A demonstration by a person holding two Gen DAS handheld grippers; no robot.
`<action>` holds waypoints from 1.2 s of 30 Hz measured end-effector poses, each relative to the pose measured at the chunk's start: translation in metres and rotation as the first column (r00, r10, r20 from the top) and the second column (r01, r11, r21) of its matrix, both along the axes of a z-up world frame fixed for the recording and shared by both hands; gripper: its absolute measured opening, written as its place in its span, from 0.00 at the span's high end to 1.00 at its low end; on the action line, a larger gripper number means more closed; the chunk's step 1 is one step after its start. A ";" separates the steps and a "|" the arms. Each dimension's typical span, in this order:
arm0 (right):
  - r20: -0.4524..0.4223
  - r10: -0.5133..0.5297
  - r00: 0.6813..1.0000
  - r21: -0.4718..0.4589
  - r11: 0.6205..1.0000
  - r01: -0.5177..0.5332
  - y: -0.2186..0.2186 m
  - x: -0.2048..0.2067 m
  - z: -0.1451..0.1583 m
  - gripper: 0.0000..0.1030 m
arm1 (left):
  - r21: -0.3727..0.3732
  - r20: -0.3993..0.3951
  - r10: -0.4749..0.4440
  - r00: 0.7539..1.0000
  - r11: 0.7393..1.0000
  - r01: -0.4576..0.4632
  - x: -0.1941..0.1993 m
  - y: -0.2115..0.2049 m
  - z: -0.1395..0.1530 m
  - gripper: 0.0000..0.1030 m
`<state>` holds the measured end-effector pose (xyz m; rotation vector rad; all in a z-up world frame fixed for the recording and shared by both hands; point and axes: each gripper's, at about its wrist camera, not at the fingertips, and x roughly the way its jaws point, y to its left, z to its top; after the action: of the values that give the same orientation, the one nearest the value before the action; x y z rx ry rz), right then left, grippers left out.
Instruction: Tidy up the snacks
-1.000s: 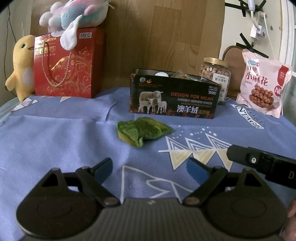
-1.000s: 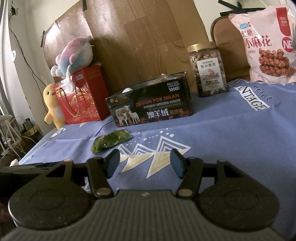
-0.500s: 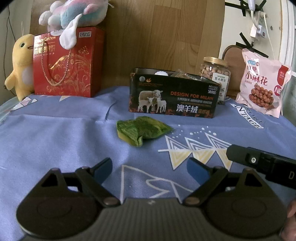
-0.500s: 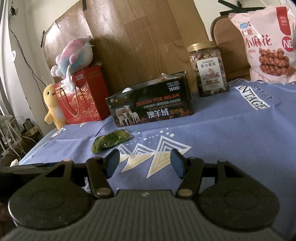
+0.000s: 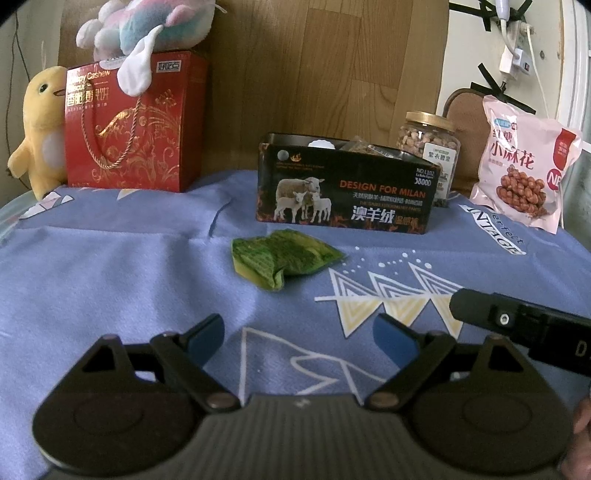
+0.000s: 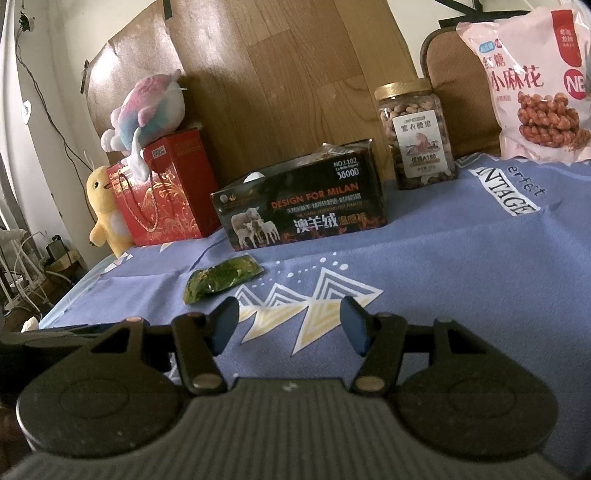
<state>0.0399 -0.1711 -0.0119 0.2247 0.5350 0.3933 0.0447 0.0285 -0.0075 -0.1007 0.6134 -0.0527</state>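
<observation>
A green snack packet [image 5: 284,258] lies on the blue cloth, in front of an open black box [image 5: 345,194] with sheep printed on it that holds several snacks. My left gripper [image 5: 299,334] is open and empty, a short way before the packet. My right gripper [image 6: 290,323] is open and empty, to the right of the packet [image 6: 221,278] and before the box [image 6: 303,214]. Part of the right gripper's body [image 5: 517,321] shows at the right of the left wrist view.
A nut jar [image 5: 430,155] and a pink snack bag [image 5: 524,166] stand at the back right. A red gift box [image 5: 129,125] with a plush toy [image 5: 147,26] on top and a yellow plush [image 5: 40,129] stand at the back left. A wooden board is behind.
The left wrist view has shifted slightly, so the scene sits a little lower. Both grippers stay open and the packet has not moved.
</observation>
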 end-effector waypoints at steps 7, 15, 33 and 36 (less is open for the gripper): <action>-0.008 0.004 1.000 -0.005 1.000 -0.004 0.000 0.002 -0.001 0.39 | -0.008 -0.002 -0.010 1.000 1.000 0.010 0.002 0.002 0.000 0.12; -0.017 0.005 1.000 -0.016 1.000 -0.006 0.001 0.003 -0.001 0.39 | -0.018 -0.001 -0.017 1.000 1.000 0.017 0.002 0.004 0.000 0.12; -0.092 0.093 0.991 -0.119 0.987 -0.104 0.018 0.012 0.000 0.34 | -0.056 0.047 0.042 0.998 0.998 -0.040 -0.009 0.048 0.008 0.06; -0.101 0.188 0.977 -0.192 0.960 -0.204 0.041 0.017 0.005 0.33 | -0.053 0.064 0.127 0.990 0.991 -0.123 -0.010 0.076 0.008 0.05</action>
<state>0.0569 -0.1299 -0.0070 -0.0089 0.6764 0.5208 0.0350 0.1044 0.0005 -0.1837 0.5380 0.0504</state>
